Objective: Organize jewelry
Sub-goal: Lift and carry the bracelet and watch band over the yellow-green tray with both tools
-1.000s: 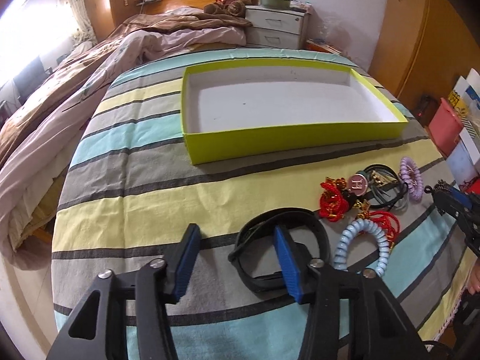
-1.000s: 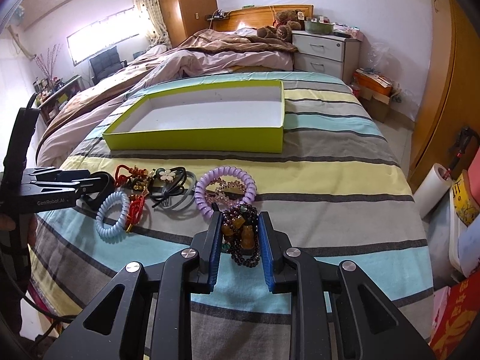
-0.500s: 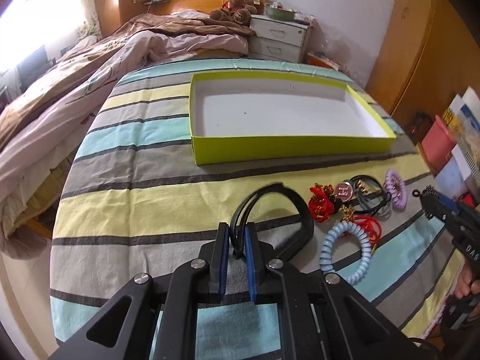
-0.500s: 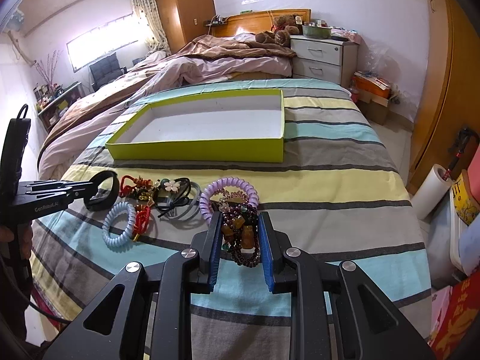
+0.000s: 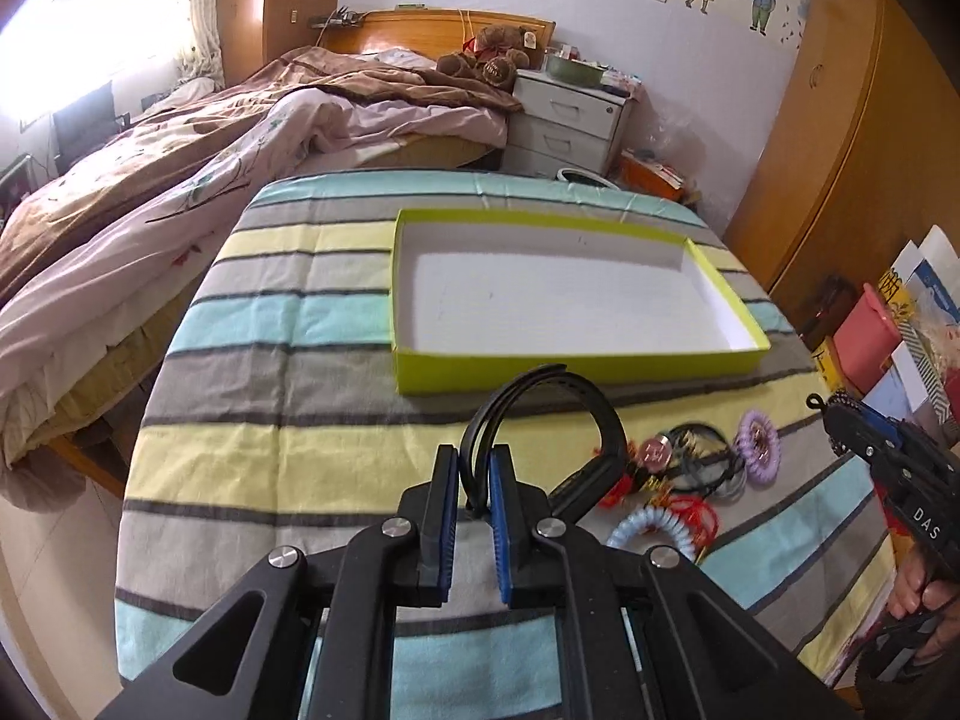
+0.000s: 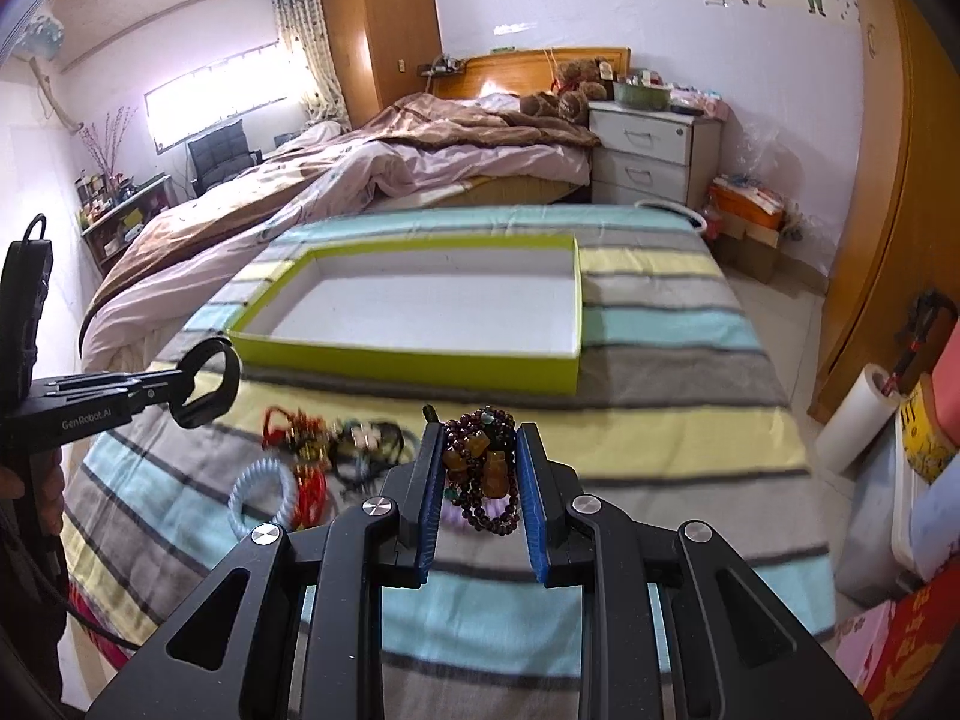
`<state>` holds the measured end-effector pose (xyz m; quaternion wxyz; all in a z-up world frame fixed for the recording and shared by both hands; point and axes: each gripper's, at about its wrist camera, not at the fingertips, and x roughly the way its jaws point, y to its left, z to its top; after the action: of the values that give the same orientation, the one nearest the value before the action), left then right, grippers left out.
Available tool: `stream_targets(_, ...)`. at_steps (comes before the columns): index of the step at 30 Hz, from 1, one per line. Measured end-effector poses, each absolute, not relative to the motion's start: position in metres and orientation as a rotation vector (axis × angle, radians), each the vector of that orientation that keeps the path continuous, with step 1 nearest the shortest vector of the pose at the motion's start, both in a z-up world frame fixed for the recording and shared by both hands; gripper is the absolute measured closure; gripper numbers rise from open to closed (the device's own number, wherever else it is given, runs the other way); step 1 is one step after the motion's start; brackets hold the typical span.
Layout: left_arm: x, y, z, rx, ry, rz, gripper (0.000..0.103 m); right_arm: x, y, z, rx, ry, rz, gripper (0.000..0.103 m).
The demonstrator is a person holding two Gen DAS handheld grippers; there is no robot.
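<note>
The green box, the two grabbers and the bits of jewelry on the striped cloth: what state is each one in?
green box: open, nothing inside.
left gripper: jaws shut on the black band.
black band: lifted off the cloth.
right gripper: jaws shut on the bead bracelet.
bead bracelet: held, raised.
pale blue coil bracelet: lying loose on the cloth.
purple coil bracelet: lying loose on the cloth.

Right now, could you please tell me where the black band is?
The black band is pinched in the left hand-held gripper, raised over the striped cloth just before the yellow-green tray.
</note>
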<state>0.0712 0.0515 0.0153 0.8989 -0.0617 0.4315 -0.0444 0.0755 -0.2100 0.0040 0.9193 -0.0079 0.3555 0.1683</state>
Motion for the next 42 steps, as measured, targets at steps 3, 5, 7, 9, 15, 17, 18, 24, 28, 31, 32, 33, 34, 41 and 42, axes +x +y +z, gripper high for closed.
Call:
stream_targets(3,0.082,0.05,0.024,-0.129,0.874,-0.101,0.093,0.089,-0.207,0.012,-0.018,0.72,0.347,0.079)
stream_targets(5,0.093,0.05,0.029,-0.146,0.871,-0.116,0.093,0.096,-0.205,0.017,-0.019,0.713,0.346,0.079)
stream_targets(7,0.103,0.05,0.032,-0.147,0.865,-0.116,0.093,0.108,-0.203,0.022,-0.021,0.705,0.347,0.079)
stream_targets(9,0.114,0.051,0.036,-0.147,0.86,-0.118,0.093,0.116,-0.199,0.024,-0.033,0.703,0.34,0.079)
stream_targets(15,0.149,0.056,0.034,-0.159,0.865,-0.106,0.093,0.155,-0.194,0.025,-0.052,0.718,0.334,0.079)
stream_targets(17,0.16,0.057,0.031,-0.163,0.87,-0.106,0.093,0.168,-0.194,0.022,-0.051,0.733,0.338,0.079)
stream_targets(18,0.167,0.057,0.03,-0.165,0.875,-0.107,0.093,0.175,-0.194,0.02,-0.055,0.74,0.332,0.079)
stream_targets(24,0.198,0.063,0.017,-0.171,0.903,-0.097,0.093,0.207,-0.191,0.009,-0.068,0.784,0.337,0.079)
stream_targets(28,0.215,0.062,0.008,-0.168,0.922,-0.104,0.093,0.228,-0.187,0.0,-0.074,0.81,0.335,0.079)
stream_targets(31,0.225,0.061,0.002,-0.166,0.932,-0.105,0.093,0.241,-0.184,-0.009,-0.085,0.837,0.335,0.079)
stream_targets(32,0.228,0.061,0.0,-0.166,0.937,-0.104,0.093,0.244,-0.182,-0.011,-0.091,0.844,0.337,0.079)
stream_targets(33,0.231,0.061,-0.003,-0.162,0.944,-0.1,0.093,0.247,-0.18,-0.014,-0.098,0.853,0.337,0.079)
stream_targets(34,0.232,0.06,-0.005,-0.155,0.946,-0.097,0.093,0.251,-0.178,-0.016,-0.105,0.859,0.337,0.079)
stream_targets(41,0.244,0.06,-0.022,-0.16,0.983,-0.091,0.093,0.266,-0.172,-0.03,-0.127,0.895,0.343,0.079)
stream_targets(42,0.245,0.06,-0.023,-0.162,0.985,-0.089,0.093,0.267,-0.172,-0.031,-0.131,0.898,0.339,0.079)
